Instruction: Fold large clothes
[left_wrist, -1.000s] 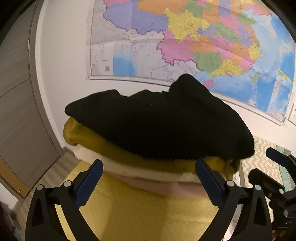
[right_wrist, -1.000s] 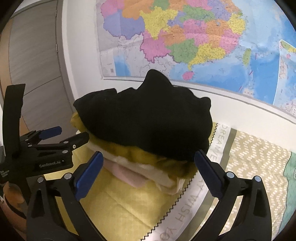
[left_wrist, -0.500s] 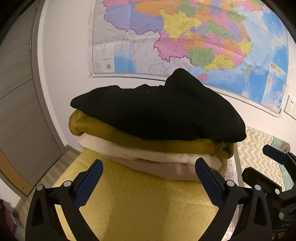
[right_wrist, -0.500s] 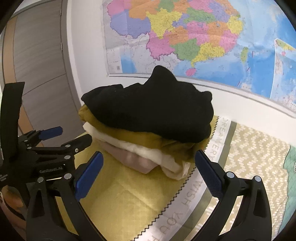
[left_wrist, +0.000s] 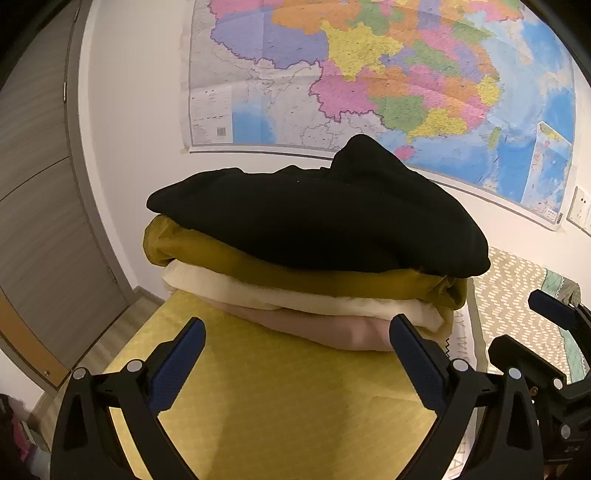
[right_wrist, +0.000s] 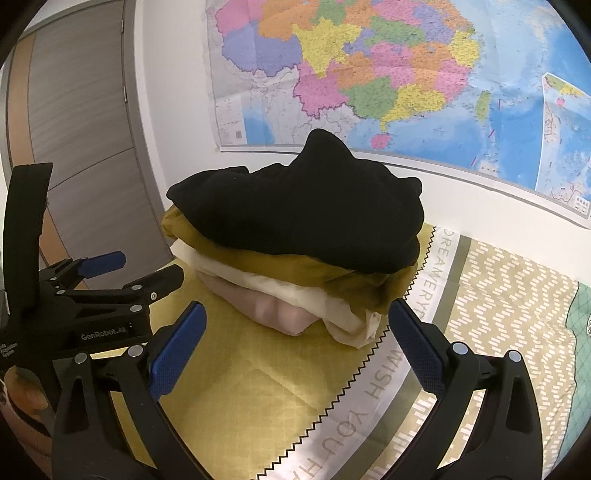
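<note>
A stack of four folded garments sits on a yellow quilted cover (left_wrist: 280, 398) at the head of a bed, close to a white wall hung with a large coloured map (left_wrist: 388, 74). A black garment (left_wrist: 317, 218) lies on top, its back edge humped up against the map; beneath it are a mustard-yellow piece (left_wrist: 229, 254), a cream piece (left_wrist: 295, 299) and, at the bottom, a pale pink piece (left_wrist: 325, 328). The left gripper (left_wrist: 295, 350) is held just short of the stack, its blue-padded fingers spread wide to either side and holding nothing. The right gripper (right_wrist: 295, 332), seen from its own camera, is likewise spread wide and empty, pointed at the near corner of the pile, where the pink and cream layers bulge out. The left tool appears at the left edge of the right camera's view, beside the stack and clear of it. To the right of the yellow cover runs a grey band with printed lettering (right_wrist: 402, 354), then an olive panel of white dashes (right_wrist: 509, 295). A grey wood-grain door (left_wrist: 33, 206) stands left of the bed.
</note>
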